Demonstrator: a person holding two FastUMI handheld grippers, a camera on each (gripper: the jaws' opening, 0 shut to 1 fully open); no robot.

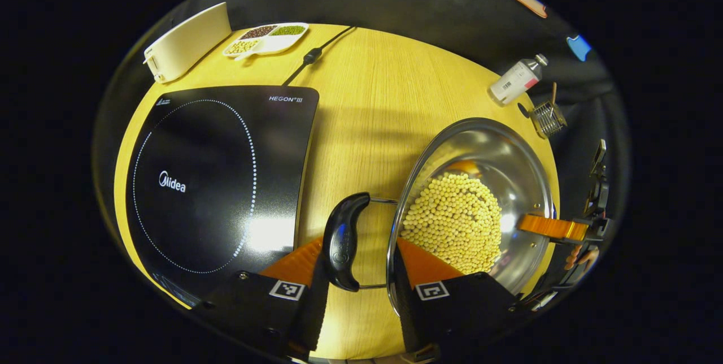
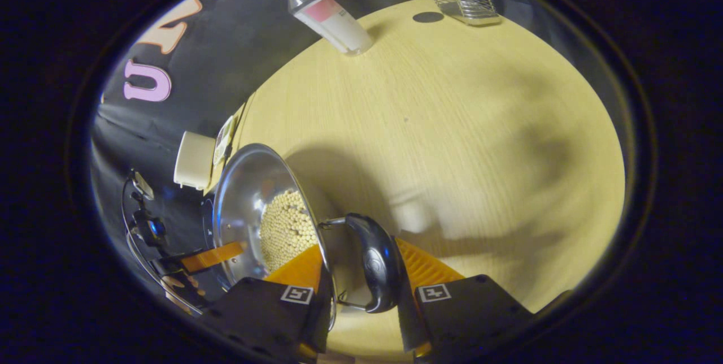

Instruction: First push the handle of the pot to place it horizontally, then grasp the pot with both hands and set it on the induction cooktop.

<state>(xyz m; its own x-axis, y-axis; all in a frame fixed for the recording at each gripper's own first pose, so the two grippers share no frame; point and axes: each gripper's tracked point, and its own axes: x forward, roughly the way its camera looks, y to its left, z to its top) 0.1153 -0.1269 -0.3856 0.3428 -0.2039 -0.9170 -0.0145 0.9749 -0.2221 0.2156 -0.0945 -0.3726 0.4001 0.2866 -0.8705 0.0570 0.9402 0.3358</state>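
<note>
Already both grippers sit at the pot (image 1: 480, 206), one at each side handle, which reads as the two-handed lift stage. In the left gripper view, the left gripper (image 1: 361, 251) has its fingers spread either side of the near black handle (image 1: 343, 248). One finger lies outside the handle and the other reaches over the rim above the beans (image 1: 454, 222), so the handle and rim wall sit in the gap. Whether both fingers press yet, I cannot tell.

In the right gripper view, the right gripper (image 2: 361, 271) straddles the opposite handle (image 2: 375, 262) the same way, again not clearly clamped. Gripping opposite handles should keep the loaded pot level.

Each handle's long axis runs across its gripper's reach, flat to the rim, so the line through both handles runs from tool to tool. The pot rests on the wooden table (image 1: 367, 98), and the cooktop (image 1: 214, 177) lies just beyond the left gripper's outer finger, bare.
</note>
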